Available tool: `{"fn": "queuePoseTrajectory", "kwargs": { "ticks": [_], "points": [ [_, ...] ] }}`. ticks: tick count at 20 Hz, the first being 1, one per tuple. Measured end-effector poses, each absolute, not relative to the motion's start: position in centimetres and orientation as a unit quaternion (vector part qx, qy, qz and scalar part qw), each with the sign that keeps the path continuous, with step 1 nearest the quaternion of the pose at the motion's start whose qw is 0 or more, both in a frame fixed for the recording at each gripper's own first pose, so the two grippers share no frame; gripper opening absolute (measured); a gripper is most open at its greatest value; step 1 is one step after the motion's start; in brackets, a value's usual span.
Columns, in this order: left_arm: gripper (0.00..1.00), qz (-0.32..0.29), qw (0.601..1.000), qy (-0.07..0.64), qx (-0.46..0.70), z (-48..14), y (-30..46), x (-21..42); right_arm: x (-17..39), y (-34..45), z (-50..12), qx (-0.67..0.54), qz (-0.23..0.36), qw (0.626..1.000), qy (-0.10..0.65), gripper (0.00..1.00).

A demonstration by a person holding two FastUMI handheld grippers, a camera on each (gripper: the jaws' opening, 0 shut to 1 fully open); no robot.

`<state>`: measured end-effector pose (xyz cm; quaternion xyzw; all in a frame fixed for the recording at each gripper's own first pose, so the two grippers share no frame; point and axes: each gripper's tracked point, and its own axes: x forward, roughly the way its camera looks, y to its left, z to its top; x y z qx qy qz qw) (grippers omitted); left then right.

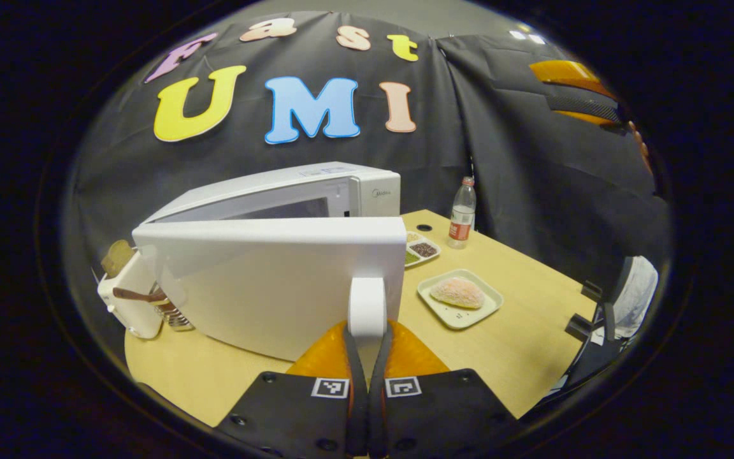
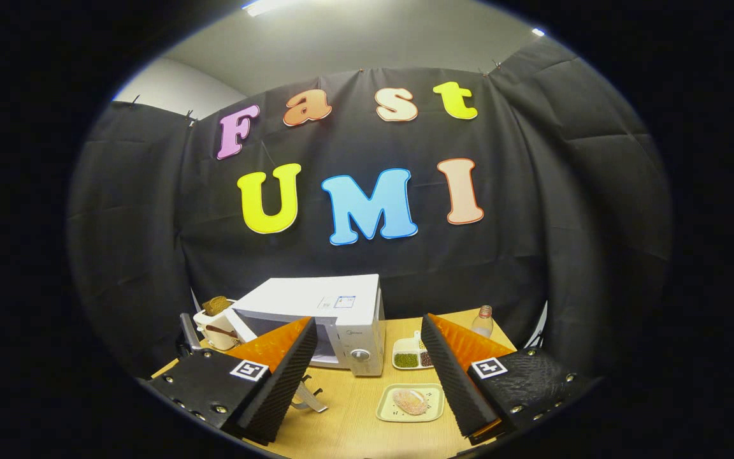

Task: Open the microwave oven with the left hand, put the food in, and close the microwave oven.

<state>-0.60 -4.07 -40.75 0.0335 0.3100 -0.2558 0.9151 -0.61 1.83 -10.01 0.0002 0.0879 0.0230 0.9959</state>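
The white microwave (image 1: 316,191) stands on the wooden table (image 1: 507,357) with its door (image 1: 265,280) swung partly open toward me. My left gripper (image 1: 367,326) is shut on the door's upright white handle (image 1: 367,303). The pinkish food (image 1: 458,292) lies on a pale square plate (image 1: 491,305) to the right of the door. In the right gripper view, my right gripper (image 2: 367,376) hangs open and high above the table, with nothing between its fingers. Below it are the plate with food (image 2: 410,401) and the microwave (image 2: 341,312).
A toaster (image 1: 126,296) holding bread stands left of the microwave. A divided dish of beans (image 1: 422,248) and a plastic bottle (image 1: 462,213) sit behind the plate. The table's right edge is near chair parts (image 1: 587,312). The other gripper (image 1: 574,89) shows at upper right.
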Motion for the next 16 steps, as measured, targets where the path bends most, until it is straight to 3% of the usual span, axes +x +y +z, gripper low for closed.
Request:
{"fn": "queuePoseTrajectory", "kwargs": {
  "ticks": [7, 16],
  "points": [
    [0.07, -0.3, 0.896, 0.323, 0.05, -39.8, 1.8, -6.1, -3.0, 5.1, -11.0, 0.013, 0.017, 0.996, 0.089, 1.0],
    [0.07, -0.301, 0.891, 0.335, 0.059, -39.1, 10.3, -10.8, -4.7, 7.4, -14.2, 0.063, 0.002, 0.99, 0.123, 1.0]
  ]
}}
